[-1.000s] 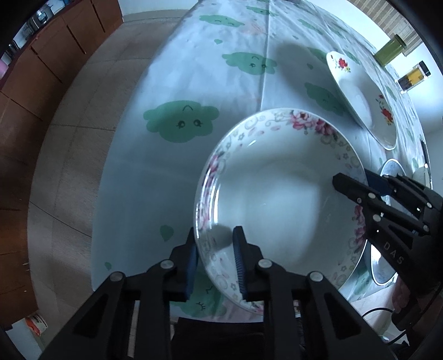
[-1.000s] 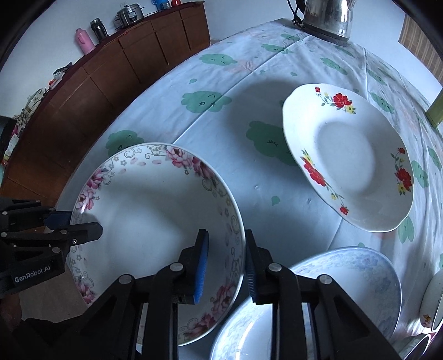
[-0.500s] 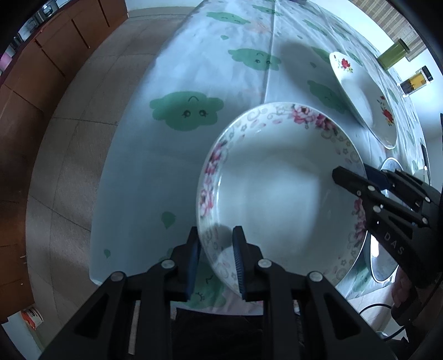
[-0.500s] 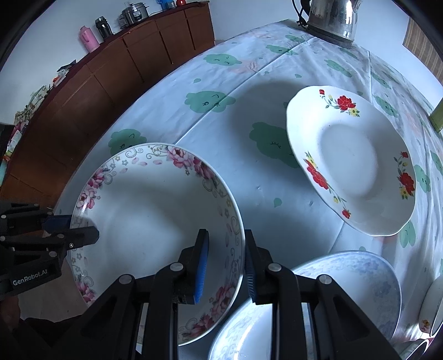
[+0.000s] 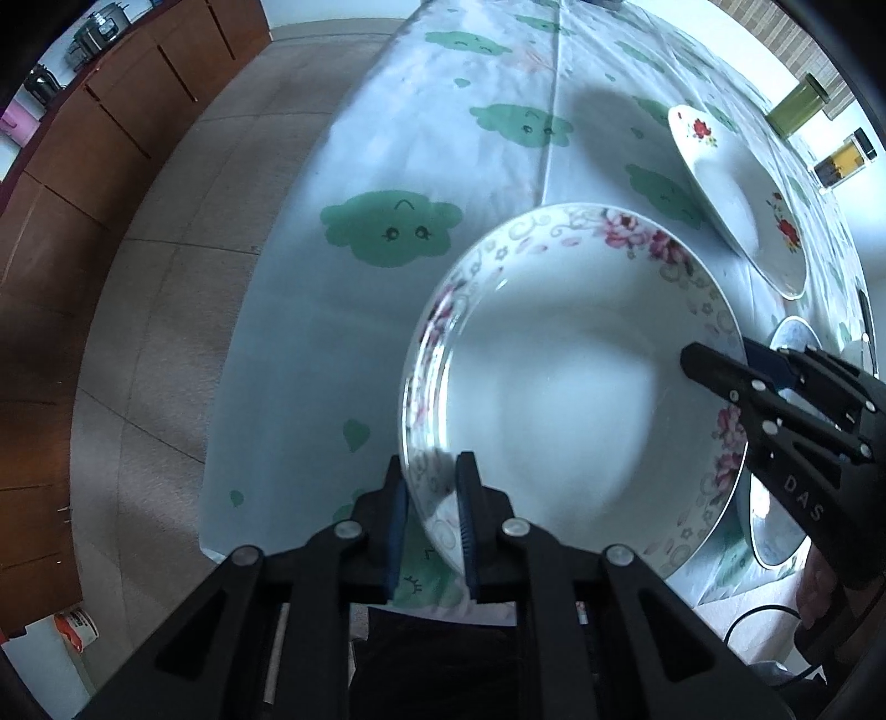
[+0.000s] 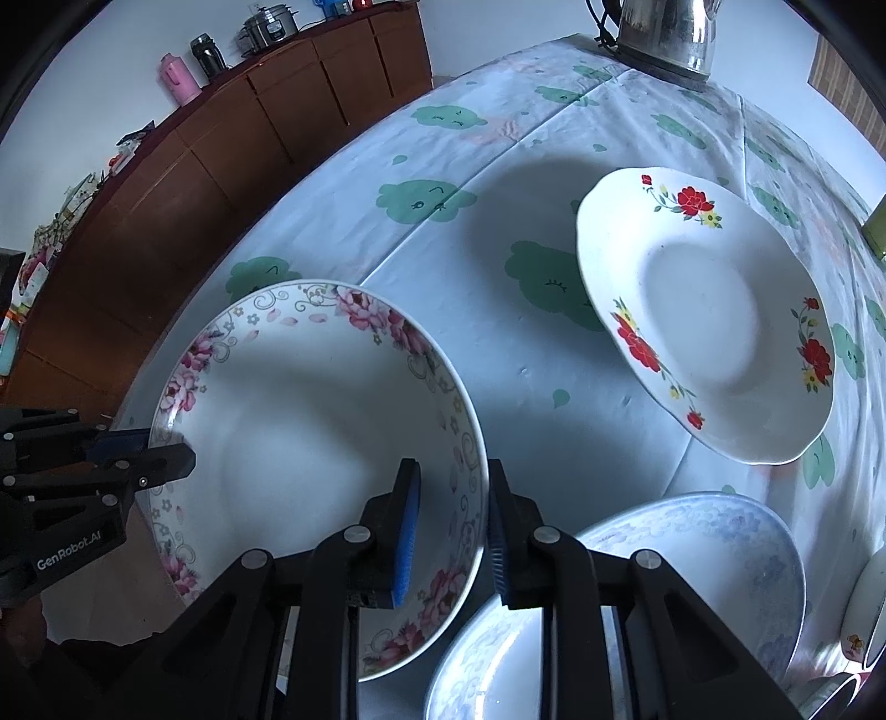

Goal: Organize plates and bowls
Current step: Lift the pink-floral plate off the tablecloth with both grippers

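Observation:
A white plate with a pink flower rim point(image 5: 565, 382) is held above the table's near edge by both grippers. My left gripper point(image 5: 432, 509) is shut on its near rim. My right gripper point(image 6: 451, 515) is shut on the opposite rim of the same pink-flower plate point(image 6: 310, 421), one finger inside, one outside. A white plate with red flowers point(image 6: 703, 310) lies on the table farther back; it also shows in the left wrist view point(image 5: 736, 205). A pale blue patterned plate point(image 6: 681, 576) lies just right of the held plate, partly under my right gripper.
The table has a light blue cloth with green clouds point(image 6: 443, 199). A steel kettle point(image 6: 664, 33) stands at its far end. Two jars point(image 5: 841, 160) stand at the table's far right. A brown cabinet point(image 6: 232, 138) runs along the wall. Tiled floor point(image 5: 155, 310) lies left of the table.
The pink-flower plate has risen a little and shifted slightly away from the table edge, still held by both grippers. Nothing was let go.

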`<state>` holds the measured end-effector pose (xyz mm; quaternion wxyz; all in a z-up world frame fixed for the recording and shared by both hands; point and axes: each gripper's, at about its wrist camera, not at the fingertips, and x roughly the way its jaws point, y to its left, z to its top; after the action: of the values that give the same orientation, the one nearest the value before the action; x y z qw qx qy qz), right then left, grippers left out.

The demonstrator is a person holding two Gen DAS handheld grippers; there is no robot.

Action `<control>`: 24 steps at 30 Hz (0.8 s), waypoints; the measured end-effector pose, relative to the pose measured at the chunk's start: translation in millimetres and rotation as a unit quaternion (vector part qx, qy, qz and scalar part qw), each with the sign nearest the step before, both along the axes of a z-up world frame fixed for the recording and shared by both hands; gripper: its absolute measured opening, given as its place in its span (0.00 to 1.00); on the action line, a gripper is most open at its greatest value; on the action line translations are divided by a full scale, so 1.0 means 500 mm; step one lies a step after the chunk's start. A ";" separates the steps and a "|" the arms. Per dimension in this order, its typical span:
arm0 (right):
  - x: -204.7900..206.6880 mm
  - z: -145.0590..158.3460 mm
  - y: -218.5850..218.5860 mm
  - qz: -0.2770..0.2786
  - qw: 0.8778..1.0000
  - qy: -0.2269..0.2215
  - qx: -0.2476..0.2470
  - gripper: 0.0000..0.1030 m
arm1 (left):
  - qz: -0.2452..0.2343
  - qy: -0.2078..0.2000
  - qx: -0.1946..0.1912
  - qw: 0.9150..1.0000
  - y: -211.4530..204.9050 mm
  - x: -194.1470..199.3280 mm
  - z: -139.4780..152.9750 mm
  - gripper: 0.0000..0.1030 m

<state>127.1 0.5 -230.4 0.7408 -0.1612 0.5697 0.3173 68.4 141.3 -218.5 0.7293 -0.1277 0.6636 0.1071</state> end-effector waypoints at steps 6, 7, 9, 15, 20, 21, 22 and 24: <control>-0.002 0.007 -0.003 0.000 1.000 0.003 0.001 0.24 | -0.001 -0.003 0.004 1.000 -0.009 -0.001 0.005 0.13; -0.002 0.010 -0.004 -0.001 1.000 0.002 0.002 0.24 | -0.002 -0.004 0.006 1.000 -0.011 -0.001 0.006 0.13; -0.002 0.016 -0.004 -0.002 1.000 0.001 0.003 0.24 | -0.002 -0.006 0.008 1.000 -0.014 -0.007 0.012 0.13; -0.004 0.040 -0.011 -0.010 1.000 0.003 0.009 0.24 | -0.008 -0.014 0.013 1.000 -0.027 -0.013 0.028 0.13; -0.002 0.053 -0.024 -0.020 1.000 0.000 0.010 0.24 | -0.020 -0.019 0.014 1.000 -0.037 -0.016 0.029 0.13; -0.002 0.054 -0.027 -0.023 1.000 0.000 0.010 0.24 | -0.022 -0.020 0.014 0.999 -0.041 -0.016 0.030 0.13; -0.001 0.056 -0.030 -0.026 1.000 0.000 0.010 0.24 | -0.025 -0.021 0.013 0.999 -0.040 -0.015 0.031 0.13; -0.001 0.061 -0.036 -0.032 0.999 -0.001 0.012 0.24 | -0.027 -0.022 0.012 0.999 -0.042 -0.017 0.030 0.13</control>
<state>126.8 -17.6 -199.9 0.7528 -0.1349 0.5701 0.3001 59.8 120.2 -203.4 0.7480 -0.1033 0.6491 0.0920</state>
